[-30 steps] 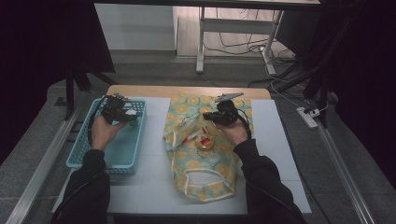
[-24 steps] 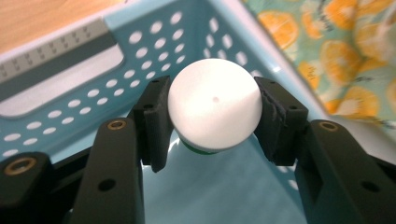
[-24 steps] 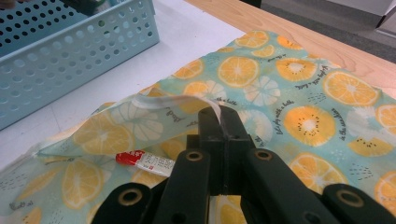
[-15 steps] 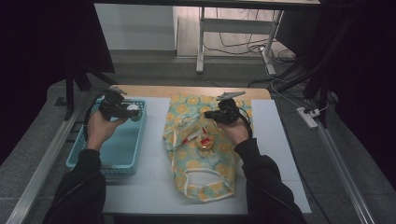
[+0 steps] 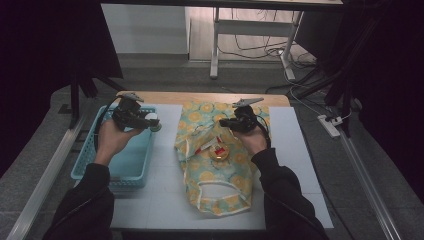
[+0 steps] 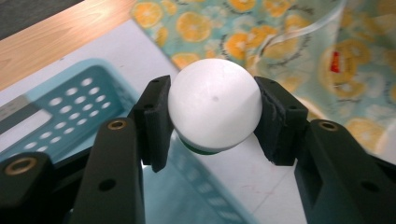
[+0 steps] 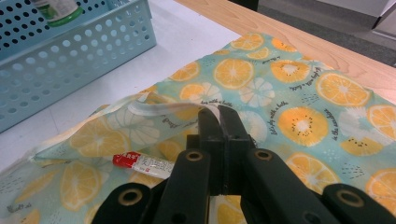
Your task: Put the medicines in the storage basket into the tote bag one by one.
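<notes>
White surface [image 5: 165, 195] with a wooden far edge carries everything. Left claw [image 6: 212, 119] grips a white round-topped, green-rimmed jar [image 6: 214, 112], lifted over the blue perforated basket's [image 5: 130, 165] right wall. Right claw [image 7: 219, 126], jaws closed, pinches the orange-print fabric bag's [image 5: 220, 180] handle; a red-and-white tube [image 7: 142, 163] lies at the bag's mouth.

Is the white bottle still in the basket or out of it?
Out. The left gripper holds the bottle clamped between its jaws, lifted above the basket's rim, beside the bag.
</notes>
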